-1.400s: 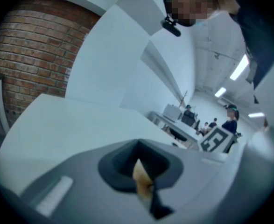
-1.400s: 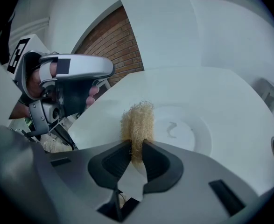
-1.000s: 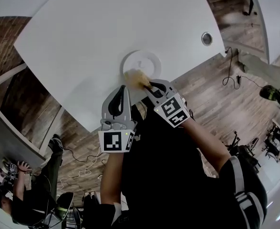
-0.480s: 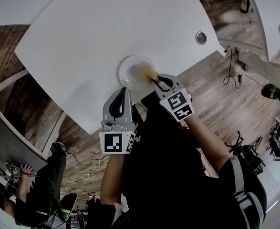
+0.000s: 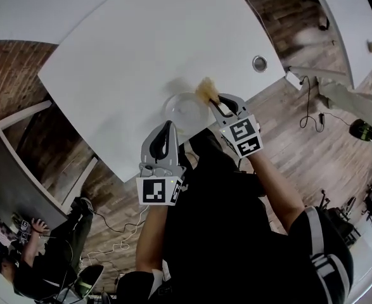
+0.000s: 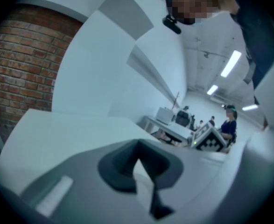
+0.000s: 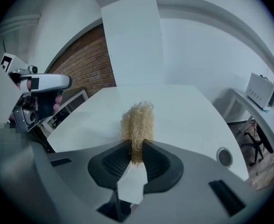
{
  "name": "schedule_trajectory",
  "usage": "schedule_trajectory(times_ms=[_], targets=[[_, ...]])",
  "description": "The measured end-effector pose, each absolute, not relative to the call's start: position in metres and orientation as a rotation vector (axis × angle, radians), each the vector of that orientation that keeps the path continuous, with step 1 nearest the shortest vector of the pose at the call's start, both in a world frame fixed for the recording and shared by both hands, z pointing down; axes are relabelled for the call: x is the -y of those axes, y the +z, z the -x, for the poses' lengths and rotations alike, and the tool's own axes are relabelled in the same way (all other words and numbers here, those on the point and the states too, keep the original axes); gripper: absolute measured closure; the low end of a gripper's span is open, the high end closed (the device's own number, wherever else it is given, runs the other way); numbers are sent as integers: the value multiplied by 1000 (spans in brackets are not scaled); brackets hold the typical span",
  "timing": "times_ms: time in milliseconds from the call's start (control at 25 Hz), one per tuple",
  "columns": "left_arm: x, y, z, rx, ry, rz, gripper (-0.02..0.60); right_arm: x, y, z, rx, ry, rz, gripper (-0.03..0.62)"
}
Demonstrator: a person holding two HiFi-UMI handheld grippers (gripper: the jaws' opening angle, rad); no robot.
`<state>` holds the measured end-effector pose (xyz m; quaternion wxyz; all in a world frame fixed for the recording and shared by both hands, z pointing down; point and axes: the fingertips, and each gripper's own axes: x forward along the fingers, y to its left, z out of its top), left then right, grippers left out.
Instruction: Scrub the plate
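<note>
Both grippers reach forward over the white table's [image 5: 141,43] near edge. Left gripper [image 5: 168,126] has its jaws pressed together, empty, tip at the plate's [image 5: 183,113] near rim. Right gripper [image 5: 216,101] pinches a tan fibrous scrubber [image 5: 206,88]. The plate (white, blurred) lies by that edge. Half a second ago the scrubber was at the plate's middle; now it is at the far-right rim.

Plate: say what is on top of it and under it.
The plate rests on the white table, hiding the patch beneath. The tan scrubber, clamped in the right gripper, is at its far rim; contact is unclear.
</note>
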<state>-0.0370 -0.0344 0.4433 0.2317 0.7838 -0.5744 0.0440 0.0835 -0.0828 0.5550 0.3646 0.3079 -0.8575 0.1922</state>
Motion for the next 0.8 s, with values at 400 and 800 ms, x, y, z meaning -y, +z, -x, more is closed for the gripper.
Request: schedule_trajectory(times_ms=[400, 800], targets=[[44, 372, 29, 1675, 57, -2244, 578, 95, 449, -57, 2456, 348, -859, 531], [27, 309, 30, 1763, 2, -2339, 578, 66, 356, -51, 2707, 290, -933, 531]])
